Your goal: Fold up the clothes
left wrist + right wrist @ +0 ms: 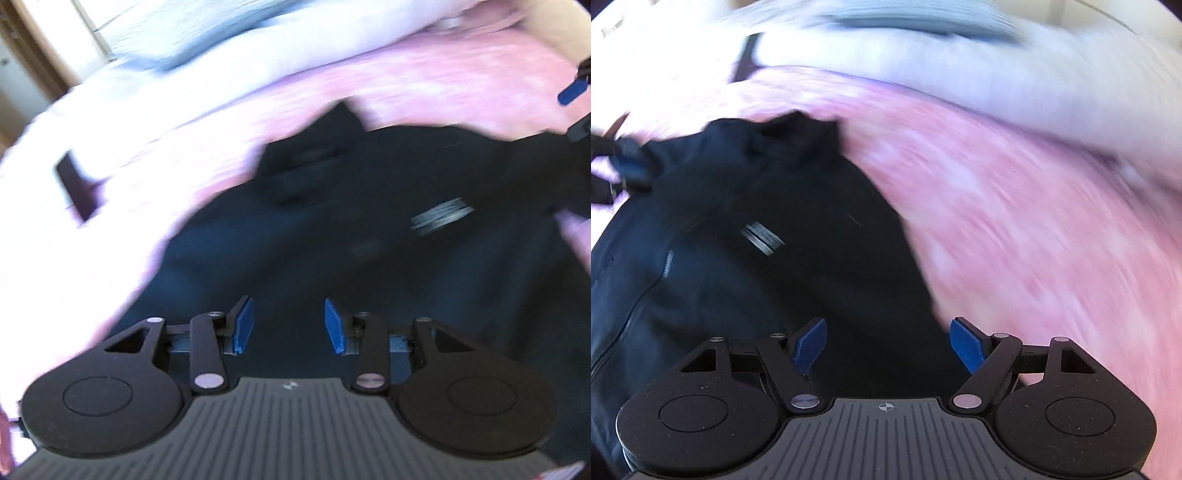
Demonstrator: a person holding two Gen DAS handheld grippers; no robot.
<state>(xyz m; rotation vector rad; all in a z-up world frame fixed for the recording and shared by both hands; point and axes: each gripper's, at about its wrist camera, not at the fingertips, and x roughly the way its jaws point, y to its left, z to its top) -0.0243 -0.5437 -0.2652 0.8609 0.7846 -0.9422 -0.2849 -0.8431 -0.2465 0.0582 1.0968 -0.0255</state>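
Dark navy zip-front jacket [746, 258] lies blurred on a pink fluffy blanket [1015, 221], its lower part cut off; pale bedding [221, 48], perhaps pillows, behind. Left gripper [289, 325] and right gripper [888, 345] fingers parted, empty

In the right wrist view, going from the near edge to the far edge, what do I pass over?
Right gripper, jaws apart with nothing between them → dark zip-up garment → pink bedspread → white bedding → grey pillow at the far edge.
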